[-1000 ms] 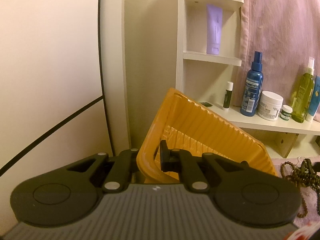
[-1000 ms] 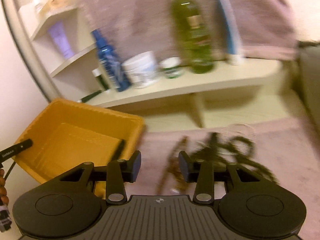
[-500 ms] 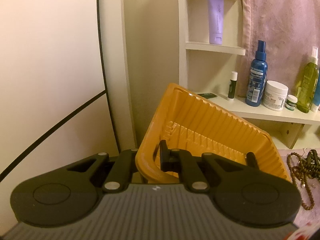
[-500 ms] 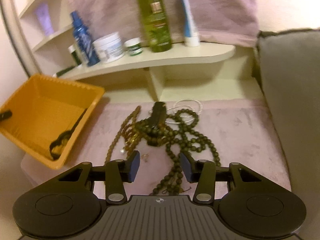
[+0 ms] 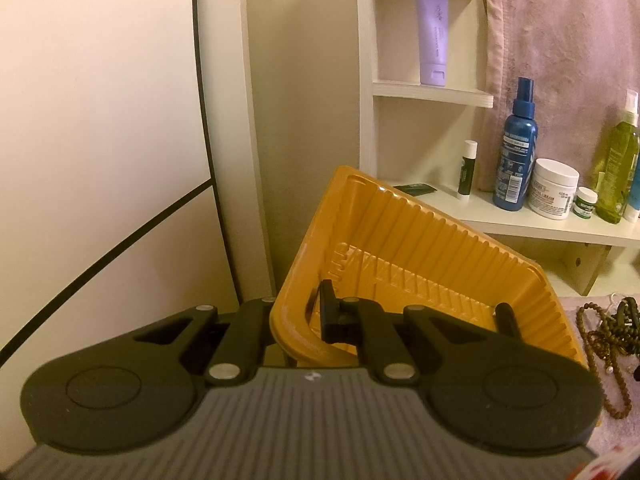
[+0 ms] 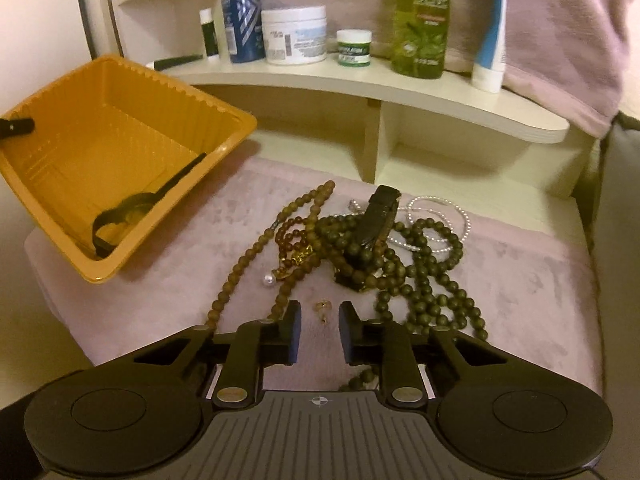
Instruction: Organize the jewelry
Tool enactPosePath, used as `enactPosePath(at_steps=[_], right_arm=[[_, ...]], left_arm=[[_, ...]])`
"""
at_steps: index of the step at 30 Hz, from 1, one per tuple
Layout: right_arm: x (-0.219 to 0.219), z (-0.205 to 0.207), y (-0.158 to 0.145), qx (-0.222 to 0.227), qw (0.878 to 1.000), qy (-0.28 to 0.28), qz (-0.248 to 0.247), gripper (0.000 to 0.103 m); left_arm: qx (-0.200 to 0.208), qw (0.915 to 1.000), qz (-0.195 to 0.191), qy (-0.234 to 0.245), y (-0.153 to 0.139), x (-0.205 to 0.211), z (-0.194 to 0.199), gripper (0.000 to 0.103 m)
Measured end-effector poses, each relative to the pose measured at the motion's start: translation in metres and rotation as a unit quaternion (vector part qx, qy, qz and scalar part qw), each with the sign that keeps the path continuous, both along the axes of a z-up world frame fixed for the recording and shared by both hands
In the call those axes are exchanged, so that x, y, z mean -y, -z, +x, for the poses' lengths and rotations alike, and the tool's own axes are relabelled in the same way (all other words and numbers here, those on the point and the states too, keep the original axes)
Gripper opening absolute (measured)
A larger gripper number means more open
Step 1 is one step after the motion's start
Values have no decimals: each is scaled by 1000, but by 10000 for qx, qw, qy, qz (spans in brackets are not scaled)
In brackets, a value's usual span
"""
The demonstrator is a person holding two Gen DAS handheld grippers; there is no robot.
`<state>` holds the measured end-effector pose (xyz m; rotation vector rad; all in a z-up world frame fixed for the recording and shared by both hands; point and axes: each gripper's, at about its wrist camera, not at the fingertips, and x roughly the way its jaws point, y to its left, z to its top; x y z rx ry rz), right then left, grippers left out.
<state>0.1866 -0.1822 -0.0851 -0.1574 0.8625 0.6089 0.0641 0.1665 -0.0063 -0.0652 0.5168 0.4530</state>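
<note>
My left gripper (image 5: 298,320) is shut on the near corner rim of a yellow plastic tray (image 5: 420,264) and holds it tilted; the tray (image 6: 120,152) holds a black band (image 6: 136,208). My right gripper (image 6: 319,330) is open, low over a pink mat (image 6: 520,272), with a small gold earring (image 6: 322,306) between its fingertips. Beyond lies a tangle of green bead strands (image 6: 404,264), a brown bead strand (image 6: 260,248), a black watch (image 6: 378,216), a white pearl bracelet (image 6: 440,216) and a loose pearl (image 6: 268,279).
A cream shelf (image 6: 360,80) behind the mat carries a blue spray bottle (image 6: 240,12), a white jar (image 6: 294,36), a small green jar (image 6: 353,48), a green bottle (image 6: 420,20) and a tube (image 6: 490,40). A grey cushion (image 6: 620,240) borders the right.
My right gripper has swung from the tray to the jewelry pile and come down close over the small gold earring. My left gripper still holds the tray, now tilted a bit less.
</note>
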Motion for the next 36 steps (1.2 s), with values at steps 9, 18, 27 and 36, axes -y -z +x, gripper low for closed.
enactPosePath(at_steps=[9, 18, 27, 36], right_arm=[[-8, 11, 12, -62, 9999, -48, -122, 13], [-8, 12, 8, 13, 10000, -60, -47, 9], [-30, 19, -30, 47, 9950, -368, 928, 9], [-109, 28, -38, -70, 9849, -1154, 1287, 9]], left_arm=[[12, 10000, -2, 6, -1, 0, 1, 7], [13, 10000, -9, -13, -1, 0, 0, 8], [-1, 10000, -10, -30, -1, 0, -2, 8], [-24, 10000, -26, -27, -3, 1, -1, 8]])
